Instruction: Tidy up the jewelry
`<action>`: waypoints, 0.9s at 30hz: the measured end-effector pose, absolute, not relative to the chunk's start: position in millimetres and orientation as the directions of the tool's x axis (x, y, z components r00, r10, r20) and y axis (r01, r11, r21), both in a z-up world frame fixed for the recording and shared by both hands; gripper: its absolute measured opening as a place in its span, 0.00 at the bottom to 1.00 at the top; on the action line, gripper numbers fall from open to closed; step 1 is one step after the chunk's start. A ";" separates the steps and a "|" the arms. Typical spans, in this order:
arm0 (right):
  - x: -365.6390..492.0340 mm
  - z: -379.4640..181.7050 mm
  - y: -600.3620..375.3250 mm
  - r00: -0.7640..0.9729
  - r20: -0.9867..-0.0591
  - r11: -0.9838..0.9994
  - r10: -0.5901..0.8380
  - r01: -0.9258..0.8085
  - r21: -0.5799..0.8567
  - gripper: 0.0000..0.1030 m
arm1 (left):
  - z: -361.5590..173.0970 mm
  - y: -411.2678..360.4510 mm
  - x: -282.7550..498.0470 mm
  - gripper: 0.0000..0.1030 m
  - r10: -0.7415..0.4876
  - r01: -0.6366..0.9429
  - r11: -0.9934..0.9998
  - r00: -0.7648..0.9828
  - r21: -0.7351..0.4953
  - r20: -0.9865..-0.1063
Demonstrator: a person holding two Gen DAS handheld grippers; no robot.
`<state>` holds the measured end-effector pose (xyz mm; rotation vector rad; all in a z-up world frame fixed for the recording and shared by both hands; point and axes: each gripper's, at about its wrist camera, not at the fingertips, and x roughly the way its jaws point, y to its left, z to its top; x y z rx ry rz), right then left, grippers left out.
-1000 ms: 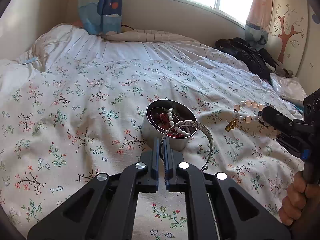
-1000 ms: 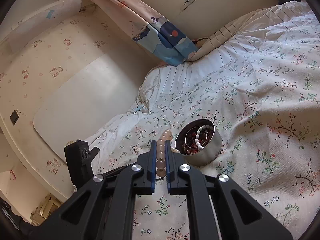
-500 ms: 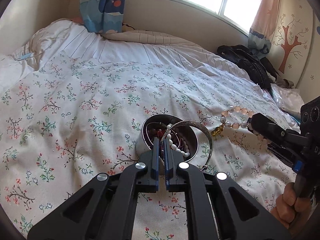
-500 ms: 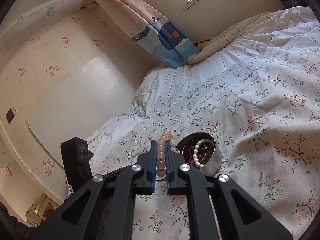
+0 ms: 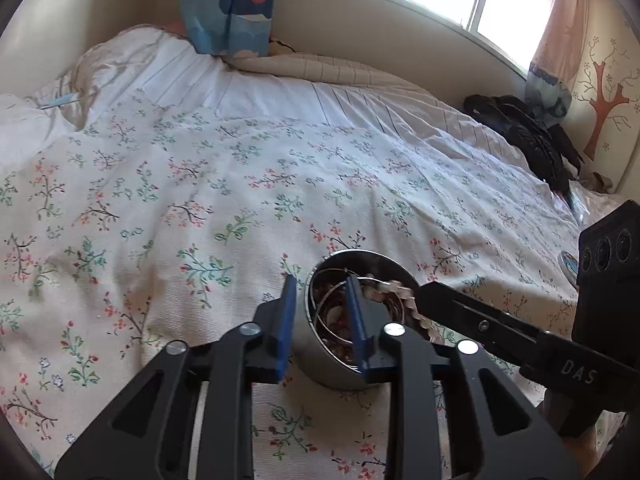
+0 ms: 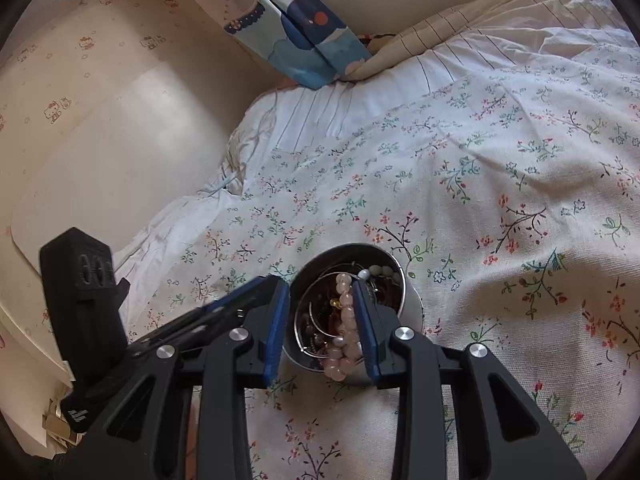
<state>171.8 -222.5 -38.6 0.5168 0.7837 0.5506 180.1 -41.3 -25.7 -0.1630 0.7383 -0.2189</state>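
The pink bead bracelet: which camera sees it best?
The right wrist view. There the pink bead bracelet runs in full between the open fingers, draped over the metal tin. The left wrist view catches only a few beads, the rest hidden behind the right gripper.

One metal tin (image 6: 408, 312) on one bed (image 6: 500, 184) — inside, one pink bead bracelet (image 6: 346, 332) and one silver bangle (image 5: 332, 312); two grippers — left gripper (image 5: 322, 320), right gripper (image 6: 322, 328).

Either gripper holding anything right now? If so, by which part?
Nothing is held. The left gripper is open over the round metal tin, with the thin silver bangle lying inside. The right gripper is open; the pink bead bracelet drapes over the tin's near rim.
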 end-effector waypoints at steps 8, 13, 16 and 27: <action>147.9 -32.5 -247.4 0.646 -0.582 0.823 0.494 -0.131 0.553 0.48 | -19.7 -26.2 155.7 0.72 -0.157 0.070 0.985 0.724 -0.156 -0.672; 134.9 -37.8 -245.5 0.603 -0.666 0.868 0.438 -0.092 0.488 0.48 | -15.9 -10.2 126.0 0.78 -0.124 0.027 0.988 0.725 -0.152 -0.677; 124.2 -33.6 -240.1 0.609 -0.659 0.869 0.442 -0.109 0.482 0.48 | -17.3 -5.7 110.3 0.79 -0.106 0.018 0.991 0.719 -0.135 -0.687; 40.8 -6.2 -234.1 0.698 -0.666 0.953 0.264 -0.081 0.293 0.79 | -14.5 -13.5 58.0 0.87 -0.045 0.061 0.998 0.702 -0.003 -0.711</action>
